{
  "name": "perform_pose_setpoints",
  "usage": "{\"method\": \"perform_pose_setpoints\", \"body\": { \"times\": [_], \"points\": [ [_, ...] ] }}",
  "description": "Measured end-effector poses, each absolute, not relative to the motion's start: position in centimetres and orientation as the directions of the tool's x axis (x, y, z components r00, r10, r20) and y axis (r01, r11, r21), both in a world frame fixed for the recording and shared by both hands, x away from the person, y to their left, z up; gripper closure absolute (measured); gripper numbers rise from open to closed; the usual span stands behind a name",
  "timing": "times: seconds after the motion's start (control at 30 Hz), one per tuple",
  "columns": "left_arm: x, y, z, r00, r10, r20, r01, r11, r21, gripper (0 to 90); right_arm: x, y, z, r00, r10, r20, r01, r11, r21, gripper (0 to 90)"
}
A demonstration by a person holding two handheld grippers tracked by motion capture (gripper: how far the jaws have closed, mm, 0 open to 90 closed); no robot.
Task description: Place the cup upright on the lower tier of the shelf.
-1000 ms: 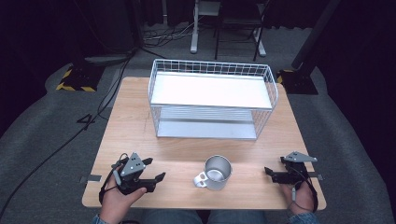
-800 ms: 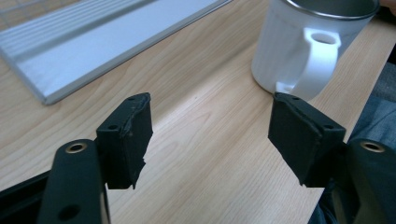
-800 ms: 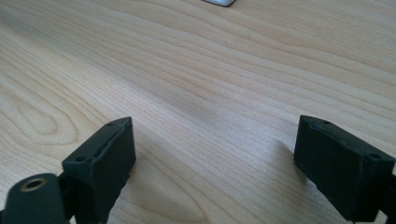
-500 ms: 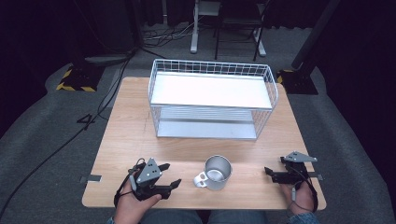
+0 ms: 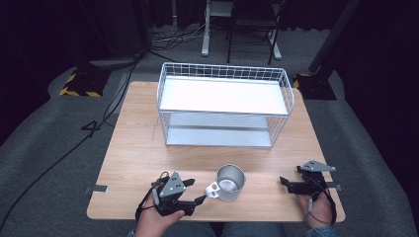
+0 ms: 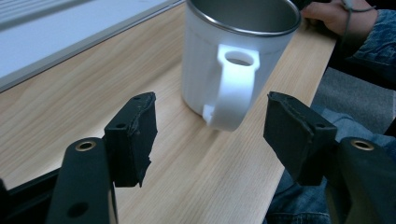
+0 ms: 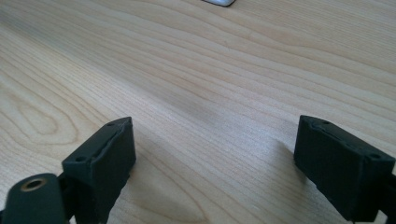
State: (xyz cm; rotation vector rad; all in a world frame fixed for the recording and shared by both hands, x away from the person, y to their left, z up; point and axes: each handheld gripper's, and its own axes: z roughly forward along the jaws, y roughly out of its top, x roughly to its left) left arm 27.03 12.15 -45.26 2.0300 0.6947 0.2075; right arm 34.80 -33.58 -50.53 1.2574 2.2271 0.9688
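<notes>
Item: mug [image 5: 230, 182], white enamelled body with bare metal rim, one loop handle [image 5: 213, 189]. Stands upright and empty on the wooden table [image 5: 138, 148], near the front edge, roughly at 6 o'clock from the table's centre. Handle points to about 8 o'clock in the high view, toward the left gripper.

Handling, by judgement: light, rigid, hard-walled; glossy coat likely slippery under the pads, and it may chip if knocked. The handle loop [image 6: 233, 84] offers the surest hold; the rim would be the alternative.

Left gripper [image 5: 195, 192]: at 9 o'clock from the mug, just beside it. Jaws spread wide, nothing held. In the left gripper view the handle sits between the two pads [image 6: 133, 135], slightly ahead of them and not touching.

Right gripper [image 5: 286, 183]: at 3 o'clock from the mug, well apart, low over the table. Jaws wide apart, empty; bare wood lies between them.

Wire rack [image 5: 225, 106]: white, two-tier, at 12 o'clock beyond the mug, shelves empty.
</notes>
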Motion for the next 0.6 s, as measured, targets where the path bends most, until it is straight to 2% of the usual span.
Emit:
{"method": "perform_pose_setpoints", "body": {
  "times": [0.17, 0.4, 0.6],
  "points": [
    [27.2, 11.2, -45.9, 0.845, 0.519, -0.125, 0.371, -0.403, 0.836, 43.3, 34.8, -33.6, -50.5, -0.510, 0.860, -0.010, 0.578, 0.352, 0.736, 12.8],
    [27.5, 10.4, -46.6, 0.845, 0.514, -0.150, 0.391, -0.401, 0.829, 47.1, 34.7, -33.5, -50.5, -0.509, 0.861, -0.007, 0.580, 0.349, 0.736, 12.9],
    [27.8, 9.5, -47.0, 0.849, 0.512, -0.132, 0.381, -0.420, 0.824, 49.0, 34.7, -33.5, -50.5, -0.509, 0.861, -0.007, 0.580, 0.349, 0.736, 12.9]
  ]
}}
